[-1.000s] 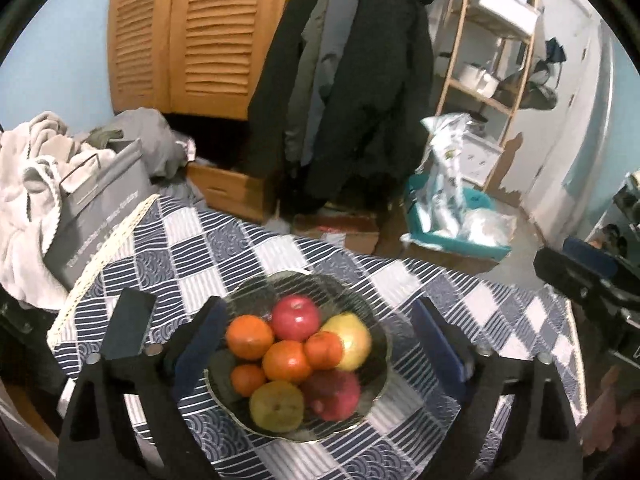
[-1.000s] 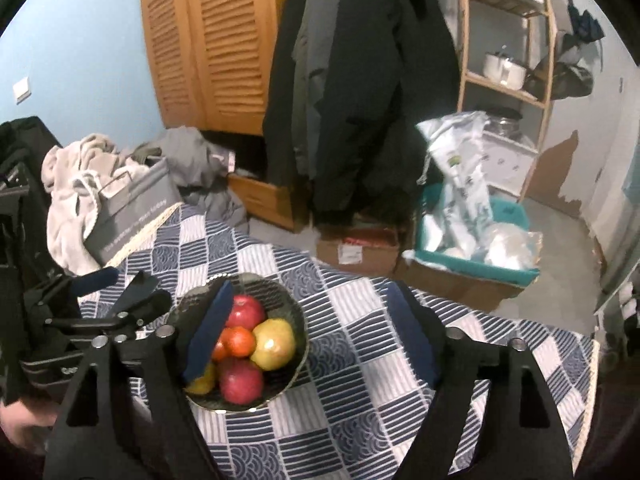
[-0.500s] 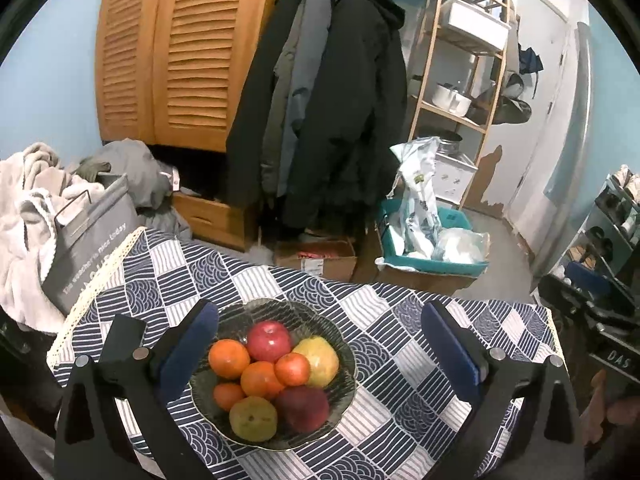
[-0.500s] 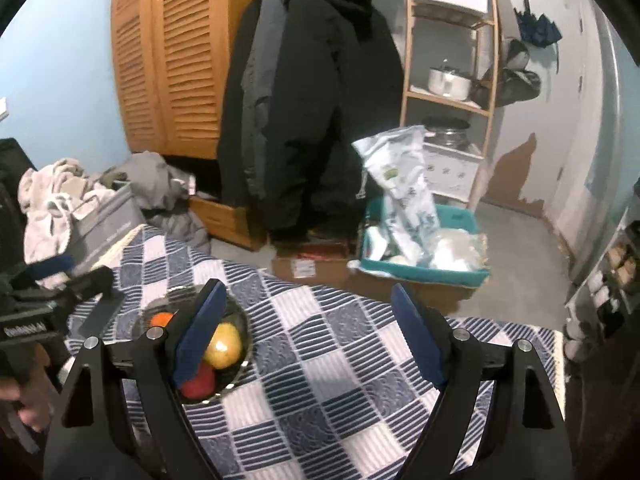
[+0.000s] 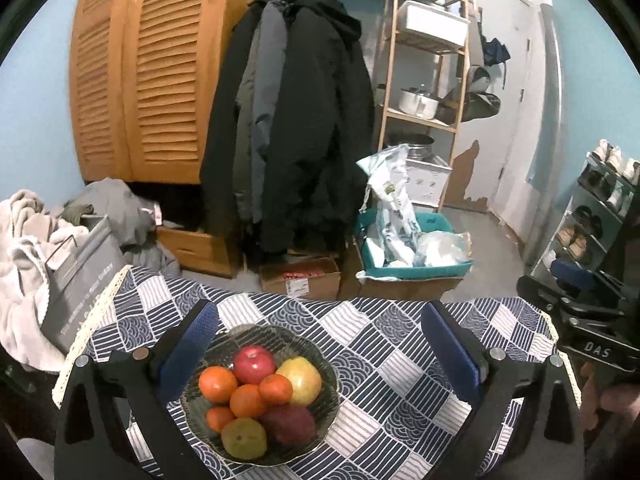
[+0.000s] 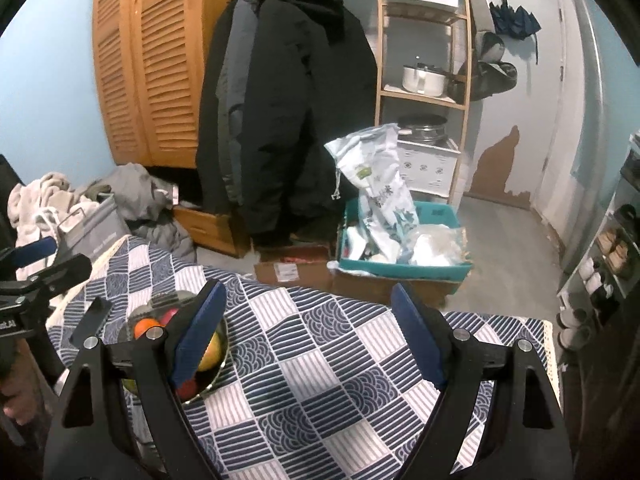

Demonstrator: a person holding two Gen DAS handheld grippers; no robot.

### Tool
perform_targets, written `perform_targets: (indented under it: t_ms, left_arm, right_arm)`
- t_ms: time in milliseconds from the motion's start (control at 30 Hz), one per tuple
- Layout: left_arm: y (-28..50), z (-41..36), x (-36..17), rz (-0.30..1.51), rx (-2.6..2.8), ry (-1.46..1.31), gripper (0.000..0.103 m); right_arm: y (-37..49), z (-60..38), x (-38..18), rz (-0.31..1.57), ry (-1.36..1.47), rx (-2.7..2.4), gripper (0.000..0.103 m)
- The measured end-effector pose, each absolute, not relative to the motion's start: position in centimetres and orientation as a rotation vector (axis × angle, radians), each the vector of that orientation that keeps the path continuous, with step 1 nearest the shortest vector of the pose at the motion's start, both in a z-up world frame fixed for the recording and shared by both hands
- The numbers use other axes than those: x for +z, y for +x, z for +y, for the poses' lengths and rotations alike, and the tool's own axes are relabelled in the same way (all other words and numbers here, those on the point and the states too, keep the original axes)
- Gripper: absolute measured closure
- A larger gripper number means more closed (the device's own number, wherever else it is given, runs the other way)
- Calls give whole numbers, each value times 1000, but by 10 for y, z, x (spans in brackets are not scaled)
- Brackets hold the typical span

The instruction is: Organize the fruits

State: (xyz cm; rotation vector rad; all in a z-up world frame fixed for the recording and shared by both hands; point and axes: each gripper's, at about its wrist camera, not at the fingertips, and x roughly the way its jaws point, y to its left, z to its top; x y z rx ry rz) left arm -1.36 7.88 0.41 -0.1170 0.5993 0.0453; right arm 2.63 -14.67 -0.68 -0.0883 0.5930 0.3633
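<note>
Left wrist view
Surface: a blue-and-white checked tablecloth (image 5: pixel 372 356) bears the glass bowl (image 5: pixel 320 424) of fruit (image 5: pixel 256 388).
Room: past the bowl hang dark coats (image 5: pixel 296 128), beside a louvred wardrobe (image 5: pixel 148 72).
Left gripper (image 5: pixel 316 354): above the bowl's far rim, fingers spread wide after opening further, empty between.

Right wrist view
Surface: the bowl sits far left (half hidden by a finger).
Right gripper (image 6: pixel 308 332): right of the bowl, over bare cloth, fingers apart, holding nothing.
</note>
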Motion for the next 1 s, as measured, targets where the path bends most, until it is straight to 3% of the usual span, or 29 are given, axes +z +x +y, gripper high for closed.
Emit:
perform_targets:
  t_ms: [1000]
  left_arm:
    - [-6,60,5,606,9,-119,1]
  right_arm:
    - [30,-161,-10,597,-75,342,19]
